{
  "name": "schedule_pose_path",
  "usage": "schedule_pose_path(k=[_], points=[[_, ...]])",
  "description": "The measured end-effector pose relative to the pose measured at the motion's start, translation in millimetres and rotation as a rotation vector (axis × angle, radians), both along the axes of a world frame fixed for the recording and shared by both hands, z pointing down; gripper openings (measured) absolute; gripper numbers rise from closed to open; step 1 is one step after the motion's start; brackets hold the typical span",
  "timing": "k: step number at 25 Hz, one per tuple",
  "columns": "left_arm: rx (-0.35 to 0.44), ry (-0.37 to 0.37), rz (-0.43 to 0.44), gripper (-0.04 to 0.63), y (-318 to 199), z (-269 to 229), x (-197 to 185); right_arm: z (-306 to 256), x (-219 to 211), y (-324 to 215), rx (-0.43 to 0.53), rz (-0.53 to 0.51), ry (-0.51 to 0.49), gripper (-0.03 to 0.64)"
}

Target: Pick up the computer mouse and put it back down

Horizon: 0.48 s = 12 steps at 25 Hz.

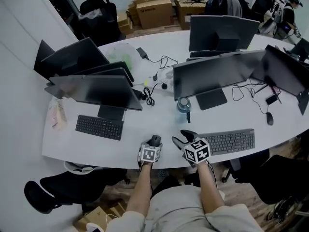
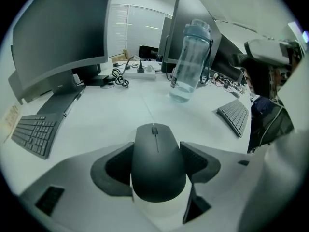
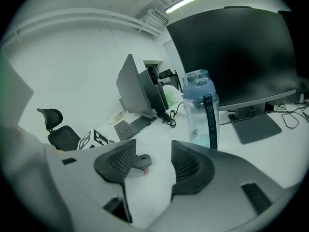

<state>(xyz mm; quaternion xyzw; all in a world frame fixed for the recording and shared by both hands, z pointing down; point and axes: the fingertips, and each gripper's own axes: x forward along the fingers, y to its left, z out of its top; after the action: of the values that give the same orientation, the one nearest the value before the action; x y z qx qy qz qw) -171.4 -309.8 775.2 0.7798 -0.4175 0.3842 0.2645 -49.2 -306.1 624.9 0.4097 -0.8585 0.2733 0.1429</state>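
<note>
Mouse gripped: the lift step.
My left tool (image 2: 157, 150) clamps the mouse (image 2: 158, 166); the right tool (image 3: 150, 161), at its three o'clock, gapes empty. Next I lower it onto the bench (image 2: 120, 112).

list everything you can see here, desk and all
table: one, white, curved, centre
monitors: several, dark, across the table
keyboards: two, black left, grey right, front edge
water bottle: one, clear bluish, table centre
cables: several, black, table centre
computer mouse: one, black, in left gripper
second mouse: one, dark, table's right
cardboard boxes: several, brown, floor behind
office chairs: several, black, around table
left gripper: one, grey, shut on computer mouse
right gripper: one, grey, open, empty
</note>
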Motion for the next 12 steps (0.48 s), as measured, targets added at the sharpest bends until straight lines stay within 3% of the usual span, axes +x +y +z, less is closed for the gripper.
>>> schedule_pose_path(k=[12], points=[[0.138, 0.049, -0.071, 0.305, 2.0, -57.1, -8.7, -9.4, -30.2, -2.0, 0.017, -0.103, -0.017, 0.235]])
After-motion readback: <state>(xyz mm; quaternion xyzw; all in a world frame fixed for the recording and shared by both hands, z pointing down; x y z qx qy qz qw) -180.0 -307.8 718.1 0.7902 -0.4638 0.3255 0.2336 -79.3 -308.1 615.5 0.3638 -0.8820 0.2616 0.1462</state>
